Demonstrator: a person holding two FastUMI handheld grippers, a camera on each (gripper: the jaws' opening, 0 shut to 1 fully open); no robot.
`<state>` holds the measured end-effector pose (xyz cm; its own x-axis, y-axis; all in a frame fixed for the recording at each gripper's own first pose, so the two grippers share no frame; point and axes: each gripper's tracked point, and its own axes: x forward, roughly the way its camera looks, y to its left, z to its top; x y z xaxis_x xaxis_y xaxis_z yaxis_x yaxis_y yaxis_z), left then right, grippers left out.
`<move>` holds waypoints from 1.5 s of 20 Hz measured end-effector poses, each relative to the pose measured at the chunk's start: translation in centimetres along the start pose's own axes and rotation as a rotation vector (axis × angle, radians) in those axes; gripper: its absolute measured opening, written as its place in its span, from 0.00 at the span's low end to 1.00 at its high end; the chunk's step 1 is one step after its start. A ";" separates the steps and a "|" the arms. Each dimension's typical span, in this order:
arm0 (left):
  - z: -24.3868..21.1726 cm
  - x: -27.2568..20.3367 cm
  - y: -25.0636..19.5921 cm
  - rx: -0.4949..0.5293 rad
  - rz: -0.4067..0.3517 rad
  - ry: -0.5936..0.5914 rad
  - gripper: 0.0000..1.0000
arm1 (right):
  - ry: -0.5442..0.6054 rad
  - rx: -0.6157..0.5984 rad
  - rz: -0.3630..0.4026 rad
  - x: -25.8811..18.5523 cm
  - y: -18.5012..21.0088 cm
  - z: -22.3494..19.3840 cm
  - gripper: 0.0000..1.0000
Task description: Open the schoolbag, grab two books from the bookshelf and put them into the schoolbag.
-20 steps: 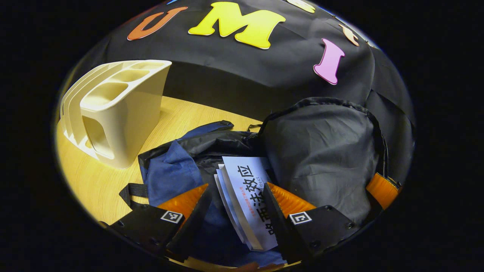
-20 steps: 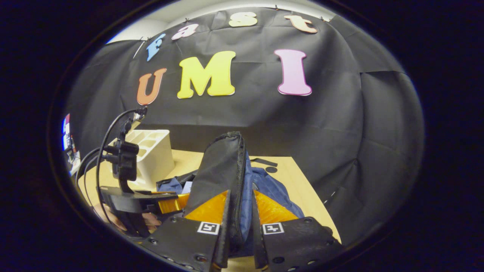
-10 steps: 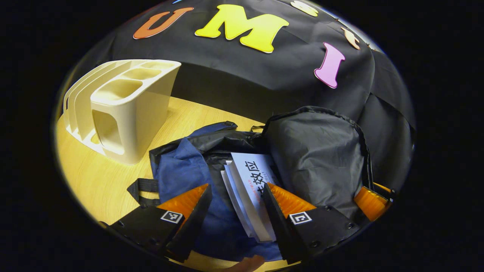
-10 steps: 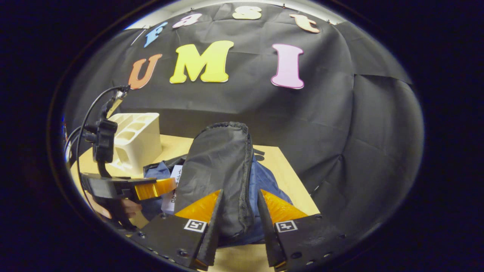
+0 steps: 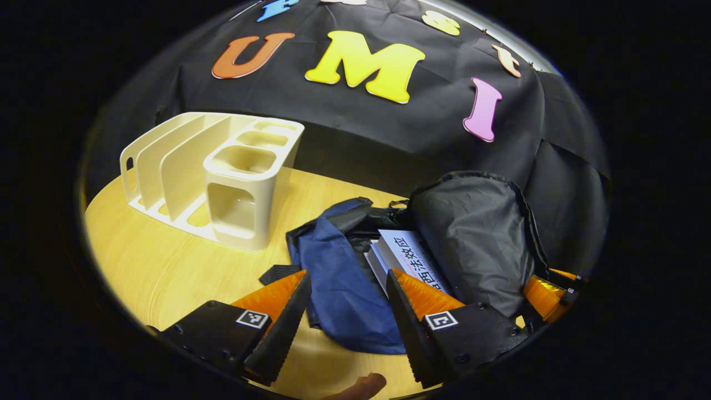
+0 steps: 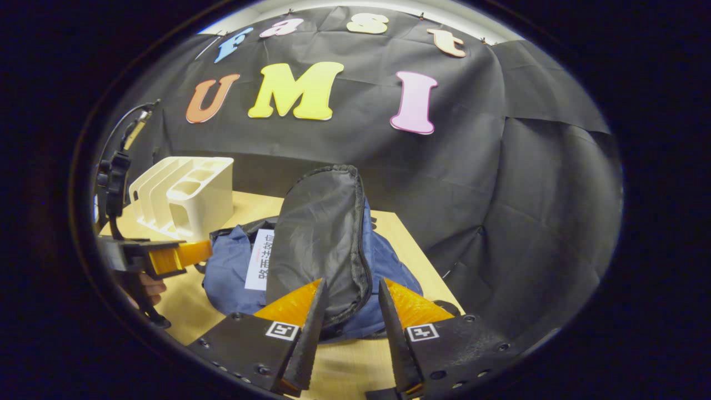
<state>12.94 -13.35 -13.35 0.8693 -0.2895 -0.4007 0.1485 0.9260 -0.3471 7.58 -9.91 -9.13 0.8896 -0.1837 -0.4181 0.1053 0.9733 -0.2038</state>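
- Holding the left gripper (image 5: 344,297) above the near part of the bench (image 5: 166,266), we see its jaws spread wide with nothing between them; the blue cloth of the schoolbag (image 5: 339,278) lies under the gap.
- We see the right gripper (image 6: 347,303) with its fingers a moderate gap apart, the lower edge of the raised black flap (image 6: 325,233) hanging between them; we cannot tell whether both fingers press on it.
- We find the schoolbag open on the bench, toward its right edge, the flap standing upright over the mouth.
- We see the books (image 5: 414,258) lying inside the mouth, white covers showing, just left of the flap; in the right gripper view a cover (image 6: 261,258) shows at the flap's left edge.
- We note the cream bookshelf (image 5: 222,183) standing toward the far left corner of the bench, apart from the bag, its slots unoccupied.
- We see a fingertip (image 5: 361,386) at the lower edge of the left gripper view.
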 end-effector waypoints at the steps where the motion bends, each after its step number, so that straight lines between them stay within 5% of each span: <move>1: 0.4 -0.9 1.2 0.006 0.021 -0.023 0.87 | -0.009 0.005 -0.006 -0.5 0.0 -0.1 0.55; 8: 4.4 -9.8 7.4 0.131 0.137 -0.223 0.87 | -0.105 0.128 -0.030 -5.0 0.8 -0.2 0.67; 10: 5.2 -12.7 8.3 0.146 0.162 -0.264 0.87 | -0.141 0.154 -0.027 -6.5 1.5 0.0 0.60; 16: 6.0 -20.7 9.5 0.252 0.220 -0.385 0.86 | -0.261 0.173 0.010 -12.6 3.0 1.1 0.67; 21: 5.0 -24.0 7.8 0.286 0.175 -0.369 0.88 | -0.333 0.181 -0.024 -15.6 3.2 2.9 0.88; 30: 6.6 -29.4 7.8 0.320 0.175 -0.429 0.97 | -0.402 0.107 0.000 -20.9 5.9 5.0 0.95</move>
<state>-8.38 4.02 1.32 0.9978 -0.0620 -0.0252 0.0618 0.9981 -0.0054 -8.16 0.30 2.78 0.9901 -0.1363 -0.0345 0.1322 0.9860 -0.1020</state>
